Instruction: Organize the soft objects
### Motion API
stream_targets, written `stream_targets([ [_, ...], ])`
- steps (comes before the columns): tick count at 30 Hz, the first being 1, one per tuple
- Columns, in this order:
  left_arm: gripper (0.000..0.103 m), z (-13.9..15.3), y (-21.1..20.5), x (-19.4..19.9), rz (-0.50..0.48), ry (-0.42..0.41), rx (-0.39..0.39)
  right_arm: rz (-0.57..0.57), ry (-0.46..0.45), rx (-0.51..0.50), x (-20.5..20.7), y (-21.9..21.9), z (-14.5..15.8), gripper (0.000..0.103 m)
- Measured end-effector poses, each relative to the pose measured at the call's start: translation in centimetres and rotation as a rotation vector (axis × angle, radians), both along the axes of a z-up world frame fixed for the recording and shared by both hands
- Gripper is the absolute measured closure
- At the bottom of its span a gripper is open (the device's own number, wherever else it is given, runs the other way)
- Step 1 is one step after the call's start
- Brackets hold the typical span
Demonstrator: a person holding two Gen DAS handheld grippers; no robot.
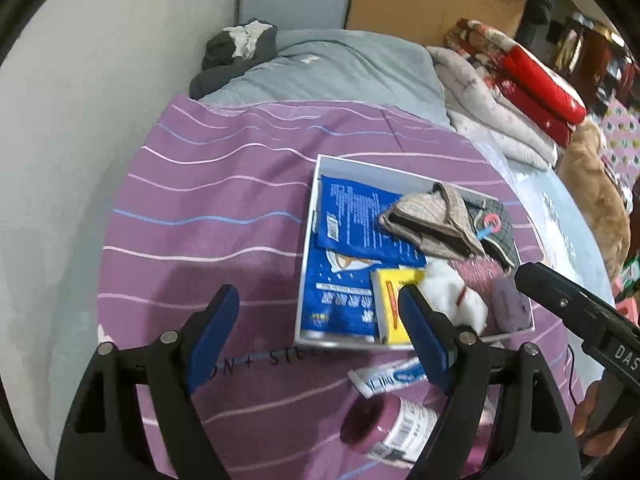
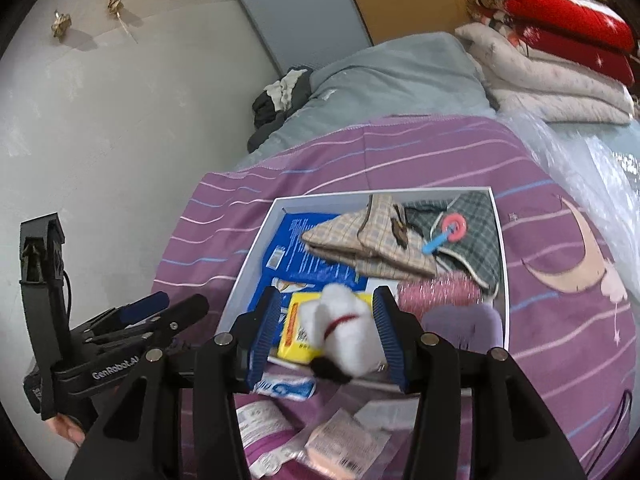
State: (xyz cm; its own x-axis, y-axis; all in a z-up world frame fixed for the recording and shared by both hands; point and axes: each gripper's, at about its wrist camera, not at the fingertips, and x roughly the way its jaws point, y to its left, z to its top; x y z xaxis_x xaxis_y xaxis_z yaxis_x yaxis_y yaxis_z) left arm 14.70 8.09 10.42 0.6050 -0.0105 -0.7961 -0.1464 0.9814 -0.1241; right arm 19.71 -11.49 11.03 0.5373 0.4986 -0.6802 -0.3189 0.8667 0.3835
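Looks like the drop-off step: right gripper (image 2: 324, 332) sits wide around the white plush toy (image 2: 344, 336) in the box (image 2: 256, 240), grip unclear, left gripper (image 1: 320, 320) open, empty; next, back out

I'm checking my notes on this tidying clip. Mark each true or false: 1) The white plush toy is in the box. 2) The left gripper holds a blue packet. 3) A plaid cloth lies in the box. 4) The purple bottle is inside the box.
1) True: the white plush toy lies in the box, between the open right gripper's fingers.
2) False: the left gripper is open and empty; the blue packet lies in the box.
3) True: the plaid cloth lies there.
4) False: the purple bottle lies on the bedspread, outside.
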Motion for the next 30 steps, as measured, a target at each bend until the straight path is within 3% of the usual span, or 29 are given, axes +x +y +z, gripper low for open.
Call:
stream_targets([
  [6,0.021,1.7,-1.0,-0.4,-0.06,0.053,-0.068,0.0,0.006,0.049,-2.1,-1.0,1.3,0.041],
  [13,0.021,3.1,-1.3,-0.9,-0.016,0.119,-0.107,-0.006,-0.022,0.083,-3.8,-2.1,2.3,0.04],
  [19,0.022,0.2,-1.7,-1.6,-0.005,0.19,-0.151,0.023,0.032,0.078,-4.5,-2.3,0.9,0.04],
  [24,0.026,-2.5,-1.3,-0.9,0.0,0.242,-0.237,0.041,0.077,0.124,-4.4,-3.3,-0.7,0.04],
  [28,0.028,-3.7,-1.2,-0.6,0.014,0.269,-0.245,0.028,0.113,0.139,-3.8,-4.0,-2.0,0.04],
  [30,0.034,-4.4,-1.1,-0.3,0.023,0.288,-0.25,0.023,0.134,0.127,-3.6,-4.3,-2.7,0.04],
])
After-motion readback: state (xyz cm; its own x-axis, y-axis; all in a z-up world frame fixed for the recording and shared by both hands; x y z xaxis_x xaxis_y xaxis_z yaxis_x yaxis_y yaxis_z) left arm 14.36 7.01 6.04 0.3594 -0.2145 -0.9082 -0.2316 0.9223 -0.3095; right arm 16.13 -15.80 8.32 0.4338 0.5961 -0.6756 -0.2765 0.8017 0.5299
